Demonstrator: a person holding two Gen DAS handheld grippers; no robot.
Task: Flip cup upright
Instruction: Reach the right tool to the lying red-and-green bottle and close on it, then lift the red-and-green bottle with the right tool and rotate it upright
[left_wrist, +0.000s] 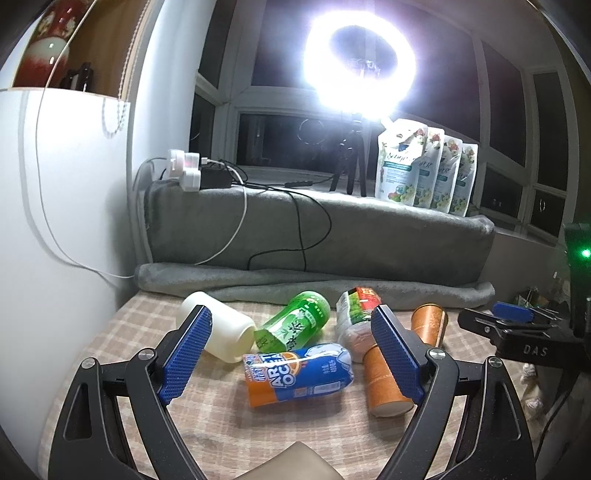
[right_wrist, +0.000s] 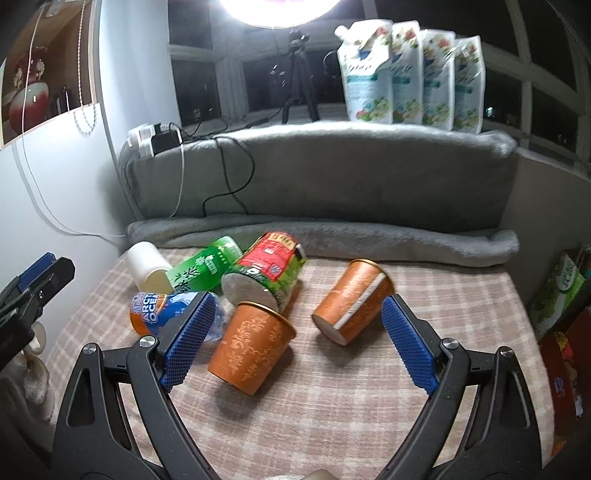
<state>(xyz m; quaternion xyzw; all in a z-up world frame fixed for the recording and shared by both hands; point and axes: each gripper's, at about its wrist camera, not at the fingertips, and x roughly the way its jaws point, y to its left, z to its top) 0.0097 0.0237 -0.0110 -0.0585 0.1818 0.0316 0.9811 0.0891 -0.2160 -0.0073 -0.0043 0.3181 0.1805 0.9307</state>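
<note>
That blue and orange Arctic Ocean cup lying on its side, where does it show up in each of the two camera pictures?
Left wrist view: the Arctic Ocean cup lies low in the middle, between the open fingers of the left gripper.
Right wrist view: the same cup lies at lower left, partly hidden behind the left finger of the right gripper.
Shared landmark: the green tea cup lies just behind it in both views.

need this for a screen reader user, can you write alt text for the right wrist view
An open right claw hovers over a checked cloth strewn with toppled cups: two orange paper cups lie on their sides between its blue fingers. Behind them lie a red and green cup, a green cup, a white cup and a blue and orange one.
</note>
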